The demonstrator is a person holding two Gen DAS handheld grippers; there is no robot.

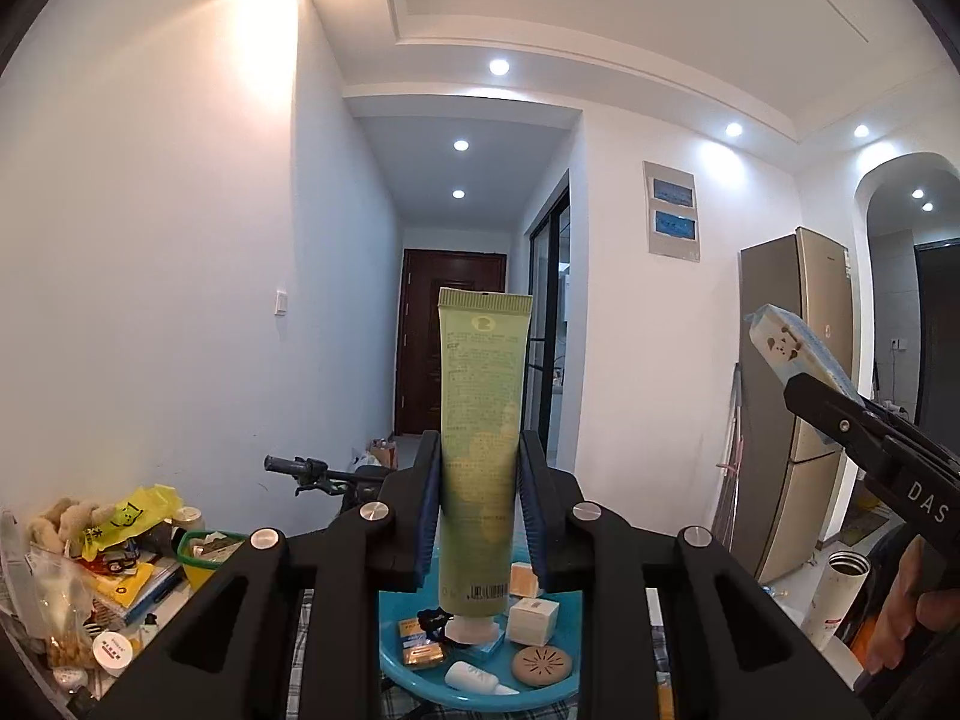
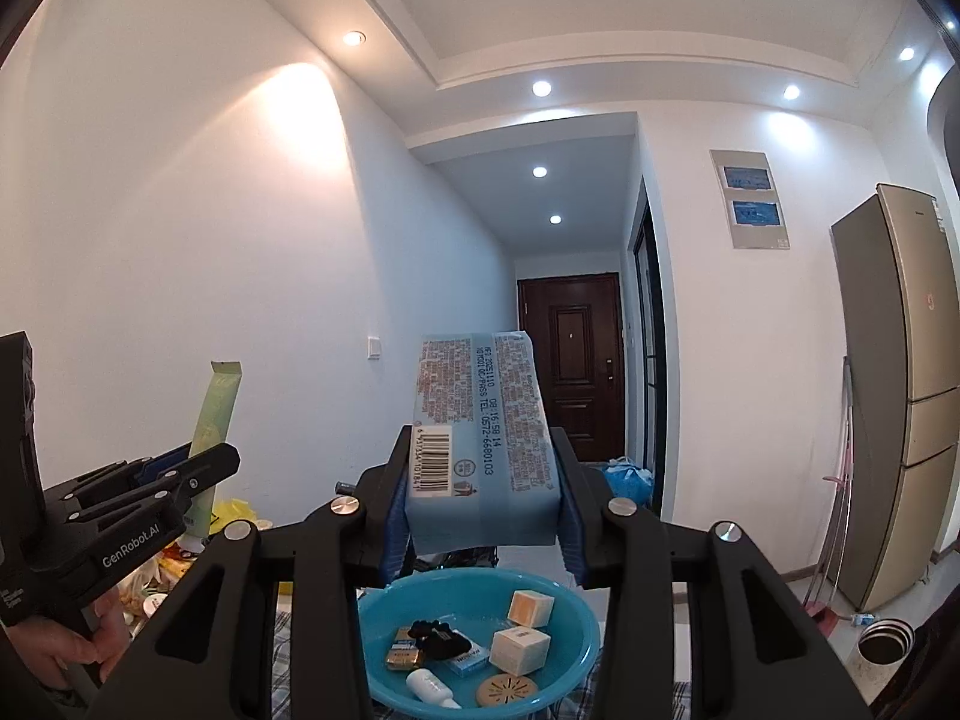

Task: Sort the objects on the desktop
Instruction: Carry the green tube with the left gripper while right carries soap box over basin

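Green and upright, a cream tube (image 1: 483, 420) is clamped between the blue pads (image 1: 425, 516) of the left gripper (image 1: 480, 510), its white cap pointing down and its crimped end raised against a white hallway. A blue tissue pack (image 2: 483, 450) is pinched across its width by the right gripper (image 2: 483, 498), the printed underside and barcode turned toward the camera. Both sets of jaws are drawn in tight on their loads, and both items are held aloft above a teal plastic basin (image 2: 570, 606) set on a checked cloth. Two small white boxes (image 2: 519, 648), a round tan disc (image 2: 510, 690), a white dropper bottle (image 2: 429, 687) and a few small packets are seen inside the basin. Assorted clutter (image 1: 108, 564) is piled at the left, and a gold refrigerator (image 2: 900, 390) is seen standing at the right.
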